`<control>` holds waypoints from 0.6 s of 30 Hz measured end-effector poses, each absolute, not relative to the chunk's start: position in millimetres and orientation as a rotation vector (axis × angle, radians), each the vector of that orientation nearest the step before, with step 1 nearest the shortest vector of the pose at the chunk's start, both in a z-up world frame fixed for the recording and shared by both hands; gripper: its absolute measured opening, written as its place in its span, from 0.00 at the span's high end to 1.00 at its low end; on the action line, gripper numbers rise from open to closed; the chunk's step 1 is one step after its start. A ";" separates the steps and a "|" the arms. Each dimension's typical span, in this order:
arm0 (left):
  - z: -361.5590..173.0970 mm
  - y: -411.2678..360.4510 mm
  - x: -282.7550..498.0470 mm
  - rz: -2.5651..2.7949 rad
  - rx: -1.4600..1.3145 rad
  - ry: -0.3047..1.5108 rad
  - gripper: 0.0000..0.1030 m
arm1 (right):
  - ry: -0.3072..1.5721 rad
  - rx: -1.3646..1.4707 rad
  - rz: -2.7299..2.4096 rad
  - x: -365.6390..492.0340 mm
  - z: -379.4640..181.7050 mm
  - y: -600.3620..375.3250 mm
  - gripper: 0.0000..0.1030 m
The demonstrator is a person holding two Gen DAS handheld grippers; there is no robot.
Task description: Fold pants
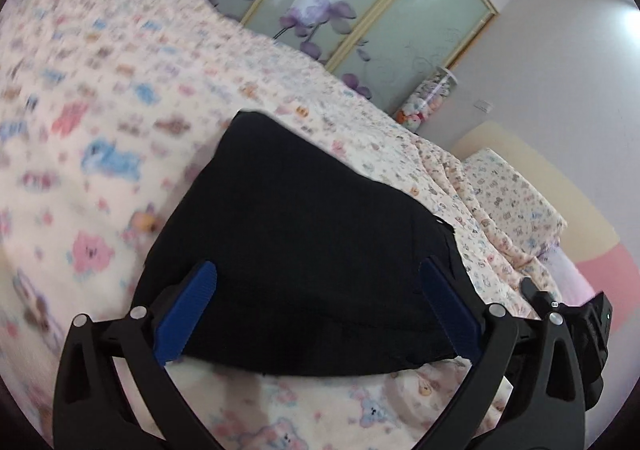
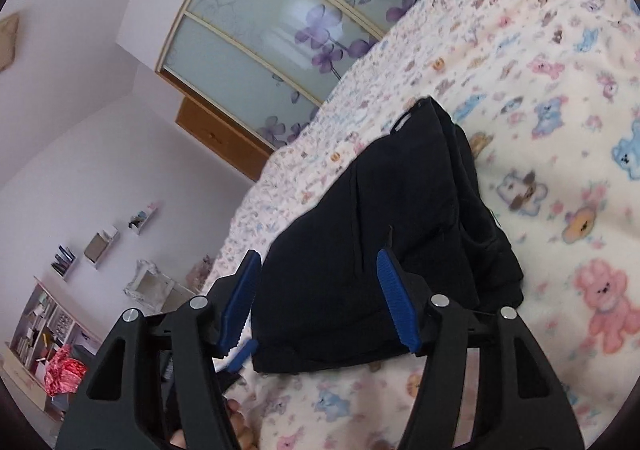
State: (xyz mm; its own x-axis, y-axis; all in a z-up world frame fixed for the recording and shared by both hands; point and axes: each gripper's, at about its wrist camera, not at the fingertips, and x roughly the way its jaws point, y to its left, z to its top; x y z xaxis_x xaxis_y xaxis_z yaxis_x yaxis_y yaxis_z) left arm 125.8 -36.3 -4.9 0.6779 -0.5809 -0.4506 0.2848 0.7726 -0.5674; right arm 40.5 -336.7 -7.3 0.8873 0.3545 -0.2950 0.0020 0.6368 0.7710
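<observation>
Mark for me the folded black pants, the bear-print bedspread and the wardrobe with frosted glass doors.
folded black fabric pants (image 1: 304,246), left wrist view, middle of the top layer.
cream bear-print fleece bedspread (image 2: 560,98), right wrist view, bare patch right of the pants.
wardrobe with frosted glass flower-print doors (image 1: 404,18), left wrist view, right glass panel.

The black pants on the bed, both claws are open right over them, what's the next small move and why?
Probably draw both claws back and stop. The black pants already lie as a compact folded stack on the bear-print blanket, with layered edges visible in the right wrist view. The left claw and the right claw are both open and hold no cloth, so no fold seems left.
</observation>
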 end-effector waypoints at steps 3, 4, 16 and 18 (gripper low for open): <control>-1.0 -48.3 121.9 -0.538 -0.398 0.654 0.02 | 0.450 0.858 0.205 38.1 -7.3 -334.2 0.25; -3.8 -50.3 126.7 -0.531 -0.370 0.672 0.02 | 0.452 0.857 0.180 37.6 -10.1 -334.4 0.08; -26.9 -59.2 132.8 -0.508 -0.313 0.780 0.02 | 0.502 0.982 0.131 41.9 -34.5 -354.4 0.07; -19.2 -55.0 127.8 -0.491 -0.310 0.731 0.02 | 0.456 0.957 0.164 38.6 -23.8 -352.5 0.07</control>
State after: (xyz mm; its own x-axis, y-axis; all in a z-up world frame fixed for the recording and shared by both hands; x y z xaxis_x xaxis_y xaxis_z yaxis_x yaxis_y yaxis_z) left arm 127.8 -55.0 -19.2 0.6395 -0.5283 -0.5585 0.3177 0.8432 -0.4337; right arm 38.6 -352.5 -23.8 0.8935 0.3322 -0.3021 0.0639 0.5718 0.8179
